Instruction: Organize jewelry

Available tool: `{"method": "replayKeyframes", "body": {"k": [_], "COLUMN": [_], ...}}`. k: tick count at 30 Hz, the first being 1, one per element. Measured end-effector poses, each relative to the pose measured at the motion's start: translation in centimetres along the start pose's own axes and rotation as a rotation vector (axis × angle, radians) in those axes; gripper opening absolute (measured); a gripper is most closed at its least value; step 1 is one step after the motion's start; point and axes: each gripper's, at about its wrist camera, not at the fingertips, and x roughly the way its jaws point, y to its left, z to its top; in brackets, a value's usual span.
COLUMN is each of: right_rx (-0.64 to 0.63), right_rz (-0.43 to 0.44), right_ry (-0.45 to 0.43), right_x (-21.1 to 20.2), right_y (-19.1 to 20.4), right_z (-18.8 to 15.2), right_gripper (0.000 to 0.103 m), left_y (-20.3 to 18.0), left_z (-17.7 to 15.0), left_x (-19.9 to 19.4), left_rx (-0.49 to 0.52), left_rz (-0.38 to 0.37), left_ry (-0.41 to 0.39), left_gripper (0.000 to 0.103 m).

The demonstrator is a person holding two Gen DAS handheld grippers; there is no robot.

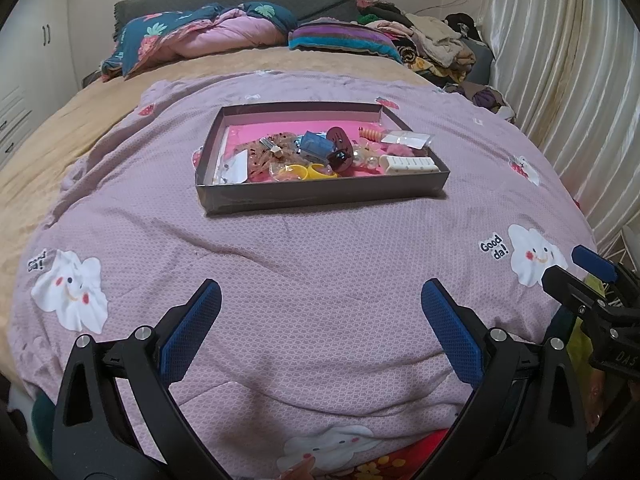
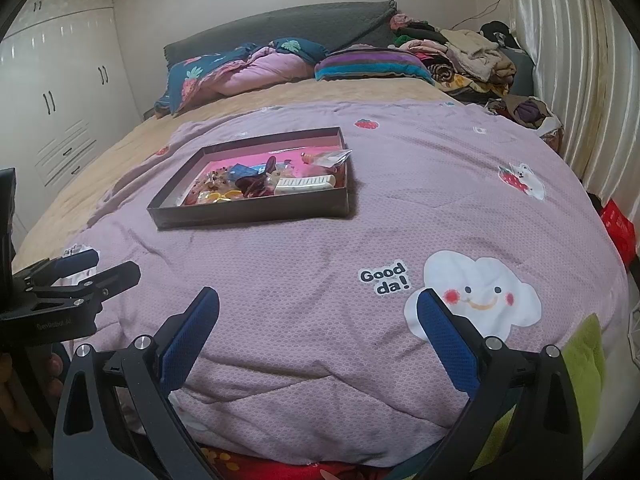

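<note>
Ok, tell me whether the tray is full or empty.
Partly full: tray holds hair accessories heaped at its near end; its far pink floor is bare.

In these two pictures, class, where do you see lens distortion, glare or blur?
Left wrist view: the fisheye bows the quilt into a dome and darkens the corners; the tray stays sharp. Right wrist view: the same bowing; soft glare on the glossy wardrobe; the open right hand-held gripper looks sharp.

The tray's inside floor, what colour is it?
Bright pink, against dark grey-brown walls; the tray shows best in the left wrist view.
</note>
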Motion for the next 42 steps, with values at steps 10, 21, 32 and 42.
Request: {"method": "replayKeyframes", "body": {"k": [10, 21, 32, 42], "right_rx": [0.000, -0.003, 0.005, 0.109], "right_rz": [0.000, -0.002, 0.001, -0.033], "right_ry": [-0.001, -0.001, 0.002, -0.004], "right_x": [0.0, 0.0, 0.5, 3.6], "right_y": [0.0, 0.0, -0.3, -5.4], "right_z": [0.0, 0.0, 0.2, 4.0], "right_gripper": [0.099, 0.099, 0.099, 0.099], "left_y": [0.0, -0.1, -0.3, 5.6], "left_z": [-0.1, 0.0, -0.4, 1.0], "left_x": [0.0, 0.0, 0.6, 3.3], "left_rx": [0.002, 0.003, -0.004, -0.170], "left_rz": [-0.002, -0.003, 0.061, 0.106], "left_ry": [0.003, 0.002, 0.026, 0.086], "left_gripper": [0.094, 0.094, 0.094, 0.094]}}
